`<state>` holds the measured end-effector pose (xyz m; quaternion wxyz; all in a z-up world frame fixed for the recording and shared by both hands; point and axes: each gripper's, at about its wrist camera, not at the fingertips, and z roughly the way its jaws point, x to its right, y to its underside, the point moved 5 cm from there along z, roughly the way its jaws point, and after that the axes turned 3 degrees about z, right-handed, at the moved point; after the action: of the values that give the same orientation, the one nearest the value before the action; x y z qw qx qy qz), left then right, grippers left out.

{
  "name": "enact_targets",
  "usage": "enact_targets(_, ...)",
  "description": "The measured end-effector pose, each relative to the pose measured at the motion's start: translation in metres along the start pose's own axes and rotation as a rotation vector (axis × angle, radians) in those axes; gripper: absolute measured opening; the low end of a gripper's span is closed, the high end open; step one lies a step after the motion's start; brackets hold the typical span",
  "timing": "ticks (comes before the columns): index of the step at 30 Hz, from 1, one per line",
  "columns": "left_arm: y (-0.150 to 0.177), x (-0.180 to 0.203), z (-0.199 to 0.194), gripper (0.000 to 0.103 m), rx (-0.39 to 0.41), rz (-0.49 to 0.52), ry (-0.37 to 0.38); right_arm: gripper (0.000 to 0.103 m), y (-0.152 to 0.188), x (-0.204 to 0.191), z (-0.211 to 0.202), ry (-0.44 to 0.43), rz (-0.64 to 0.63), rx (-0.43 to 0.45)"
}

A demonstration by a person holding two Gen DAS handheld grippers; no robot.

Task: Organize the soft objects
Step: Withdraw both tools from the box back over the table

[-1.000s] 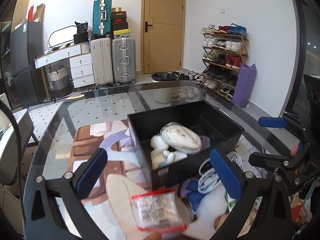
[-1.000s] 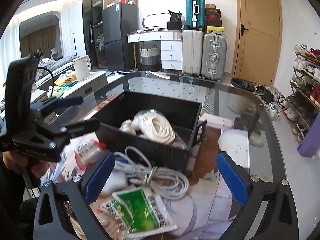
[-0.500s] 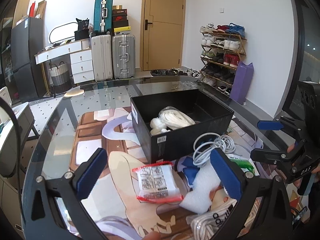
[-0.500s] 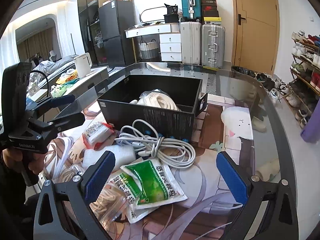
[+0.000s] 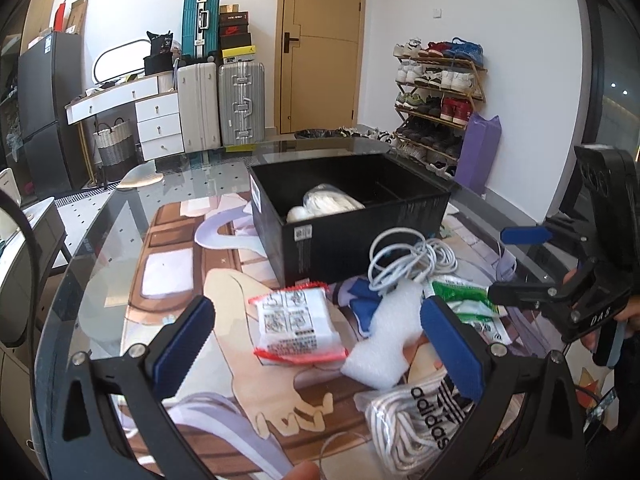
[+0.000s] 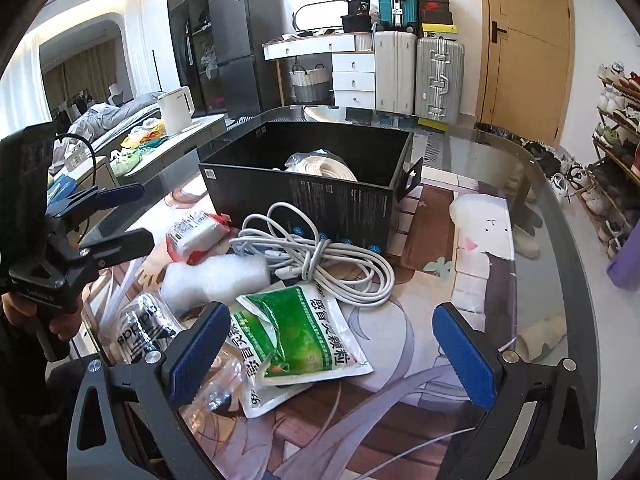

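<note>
Both my tongs gape wide and empty: my left gripper (image 5: pixel 316 340) over the red-edged white packet (image 5: pixel 296 322), my right gripper (image 6: pixel 332 352) over the green sachet (image 6: pixel 298 334).

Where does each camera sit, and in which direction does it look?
Left wrist: on the left gripper, open, looking along its fingers over the red-edged packet toward the black box and the door; the right gripper shows at the right edge.
Right wrist: on the right gripper, open, over the green packet, facing the box and suitcases; the left gripper shows at the left edge.
Shared: box, white cable, both packets.
</note>
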<state>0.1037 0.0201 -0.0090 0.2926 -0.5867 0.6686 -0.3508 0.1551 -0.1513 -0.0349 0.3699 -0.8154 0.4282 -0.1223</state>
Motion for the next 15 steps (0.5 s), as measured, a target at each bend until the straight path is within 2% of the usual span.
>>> enact_targets(9, 0.012, 0.014, -0.002, 0.103, -0.022, 0.028, 0.046, 0.103, 0.007, 0.003, 0.008, 0.016, 0.021, -0.035)
enact_targets(15, 0.025, 0.030, -0.002, 0.103, -0.062, 0.068, 0.107, 0.103, 0.009, 0.003, 0.011, 0.026, 0.026, -0.046)
